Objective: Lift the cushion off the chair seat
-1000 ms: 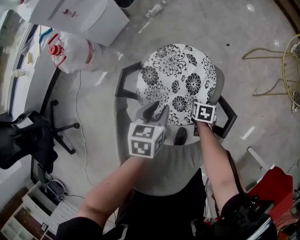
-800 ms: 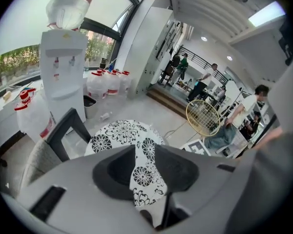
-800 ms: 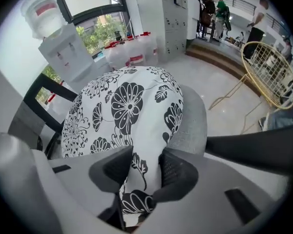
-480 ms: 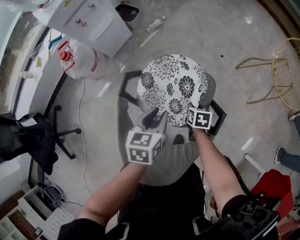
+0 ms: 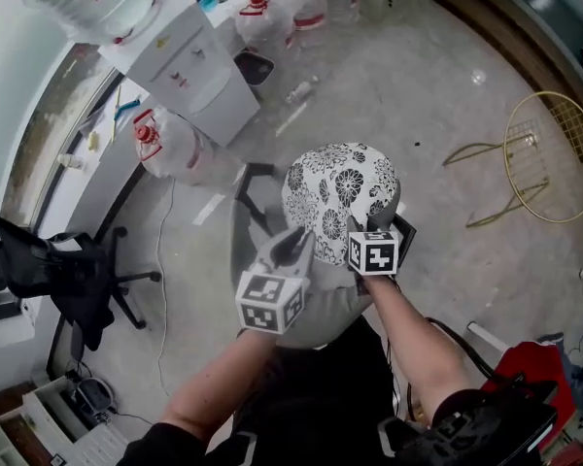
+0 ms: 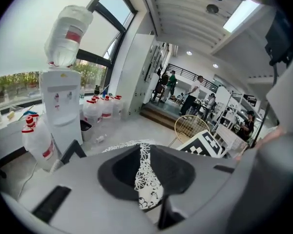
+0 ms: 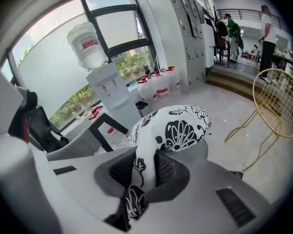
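**Lifting the Cushion Clear of the Seat: Two-Point Edge Grip**

The round white cushion with black flower print (image 5: 342,190) hangs from its near edge between the two grippers, above the grey chair with black armrests (image 5: 323,311). It appears to be off the seat, tilted, with its far side drooping away from the person.

The left gripper (image 5: 293,246) is clamped on a thin fold of the cushion's printed fabric. The right gripper (image 5: 369,223) is pinched narrow on a thicker bunched fold just beside it. The jaws of both have just been closing, each with cushion fabric between them.

Procedure, as judged from this position:

1. Apply firm pressure at both grips. The left grip holds little material and could slip under the cushion's weight.
2. Raise both grippers at the same rate, so that the load is shared.
3. Lift until the drooping far edge clears the armrests. Whether it has done so cannot be confirmed here.
4. Avoid pulling the grippers apart, as the fabric could tear out of either pinch.
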The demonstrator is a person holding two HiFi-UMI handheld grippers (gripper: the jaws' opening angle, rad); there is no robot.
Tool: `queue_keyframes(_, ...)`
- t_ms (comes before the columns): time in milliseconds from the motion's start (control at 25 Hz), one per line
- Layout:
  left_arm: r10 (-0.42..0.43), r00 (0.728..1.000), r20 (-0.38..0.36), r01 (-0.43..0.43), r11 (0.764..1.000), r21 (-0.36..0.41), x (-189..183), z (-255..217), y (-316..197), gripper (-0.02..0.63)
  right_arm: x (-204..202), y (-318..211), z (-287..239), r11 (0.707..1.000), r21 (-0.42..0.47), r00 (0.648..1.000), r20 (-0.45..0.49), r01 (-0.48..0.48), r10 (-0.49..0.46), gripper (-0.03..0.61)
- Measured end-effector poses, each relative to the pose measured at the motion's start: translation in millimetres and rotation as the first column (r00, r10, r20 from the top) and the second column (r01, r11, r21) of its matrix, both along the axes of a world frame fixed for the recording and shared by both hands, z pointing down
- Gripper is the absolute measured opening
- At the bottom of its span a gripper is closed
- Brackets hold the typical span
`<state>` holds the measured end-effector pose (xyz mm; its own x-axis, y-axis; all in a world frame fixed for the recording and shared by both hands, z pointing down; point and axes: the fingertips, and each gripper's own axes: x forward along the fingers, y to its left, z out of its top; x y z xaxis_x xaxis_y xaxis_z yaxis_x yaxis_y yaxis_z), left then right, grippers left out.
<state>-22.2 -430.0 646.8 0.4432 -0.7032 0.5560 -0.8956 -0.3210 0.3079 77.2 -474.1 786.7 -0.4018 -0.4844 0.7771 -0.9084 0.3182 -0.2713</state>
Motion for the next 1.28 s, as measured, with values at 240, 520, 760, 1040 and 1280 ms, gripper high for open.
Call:
queue_keyframes(240, -0.031, 0.999, -0.011, 0.032, 0.998, 0.049, -4.3, -38.3, 17.0, 0.029, 5.3, 7.4, -67.8, 0.993, 0.116, 0.999, 0.04, 0.02, -0.024, 0.051)
queue_keyframes(520, -0.048, 0.997, -0.056, 0.054, 0.992, 0.11, -1.6, -88.5, 47.7, 0.008, 17.6, 30.5, -153.6, 0.97, 0.233, 0.992, 0.086, 0.067, -0.089, 0.048)
queue_keyframes(760, -0.052, 0.996, -0.067, 0.065, 0.978, 0.2, 4.0, -138.6, 71.0, 0.008, 31.4, 49.2, -221.0, 0.941, 0.33, 0.978, 0.154, 0.079, -0.137, 0.046)
queue_keyframes(1040, -0.078, 0.997, -0.029, 0.083, 0.96, 0.266, -4.2, -184.3, 94.6, 0.008, 43.4, 67.2, -289.4, 0.902, 0.423, 0.962, 0.201, 0.084, -0.184, 0.046)
queue_keyframes(1280, -0.068, 0.993, -0.096, 0.097, 0.934, 0.343, -8.5, -231.0, 101.5, 0.008, 48.6, 75.6, -339.7, 0.851, 0.519, 0.962, 0.187, 0.075, -0.199, 0.046)
